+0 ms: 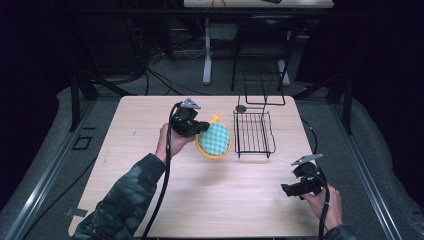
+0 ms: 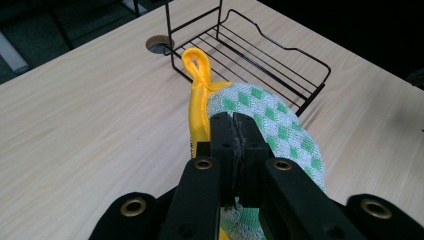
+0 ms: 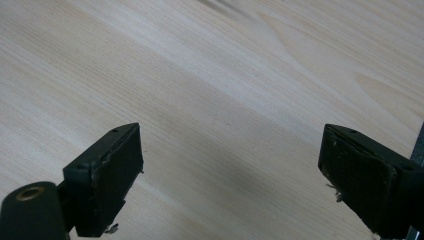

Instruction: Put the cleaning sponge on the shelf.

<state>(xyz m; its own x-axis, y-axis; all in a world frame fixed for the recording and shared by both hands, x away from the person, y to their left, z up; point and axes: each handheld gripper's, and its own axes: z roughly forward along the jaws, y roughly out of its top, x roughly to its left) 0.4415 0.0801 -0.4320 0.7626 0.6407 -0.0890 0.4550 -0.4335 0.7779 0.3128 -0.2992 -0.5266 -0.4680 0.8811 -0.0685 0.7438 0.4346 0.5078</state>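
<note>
Left tongs (image 2: 235, 131) pinch pot holder (image 2: 270, 130) edge beside rack (image 2: 260, 55).

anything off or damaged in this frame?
Nothing stands out. The left gripper is shut on the round green-and-white checked potholder with yellow trim, beside the upright black wire rack. The right gripper is open over the bare wooden table.

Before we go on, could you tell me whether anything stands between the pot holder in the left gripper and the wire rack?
Nothing visible does: bare table separates the pot holder, clamped by the left gripper, from the wire rack.
</note>
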